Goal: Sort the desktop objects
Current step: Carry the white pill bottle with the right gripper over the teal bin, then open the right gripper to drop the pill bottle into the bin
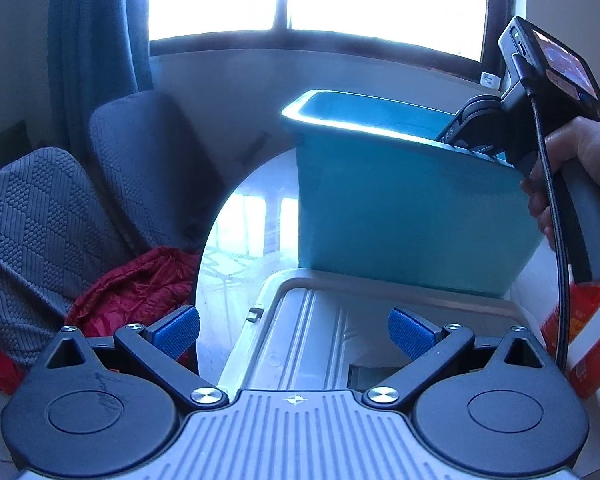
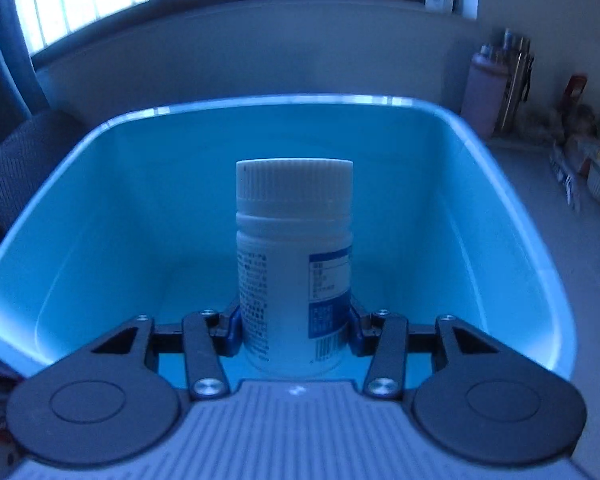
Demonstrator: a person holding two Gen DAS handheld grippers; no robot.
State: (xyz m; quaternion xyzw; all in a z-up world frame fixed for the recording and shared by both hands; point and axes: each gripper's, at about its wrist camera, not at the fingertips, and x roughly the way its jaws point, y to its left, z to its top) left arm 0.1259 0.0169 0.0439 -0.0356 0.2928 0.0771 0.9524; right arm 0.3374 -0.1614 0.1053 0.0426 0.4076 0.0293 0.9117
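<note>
Bright window behind glossy table (image 1: pixel 236 220). Left wrist view: left gripper (image 1: pixel 294 334) spread wide, empty, above grey lid (image 1: pixel 300 320); blue bin (image 1: pixel 400 208) beyond.

Right wrist view: right gripper (image 2: pixel 294 320) clamping white bottle (image 2: pixel 294 240) over bin interior. Early release risks bottle toppling, bouncing.

Bottle (image 2: pixel 294 264) label unreadable (blurred); right claw (image 1: pixel 474 142) tips hidden inside bin (image 1: pixel 400 208).

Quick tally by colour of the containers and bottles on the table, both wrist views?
Blue: 1, the bin
White or clear: 2, the pill bottle held in the right gripper over the bin, and the shallow tray under the open left gripper
Red-orange: 1, a package at the frame edge
Total: 4
</note>
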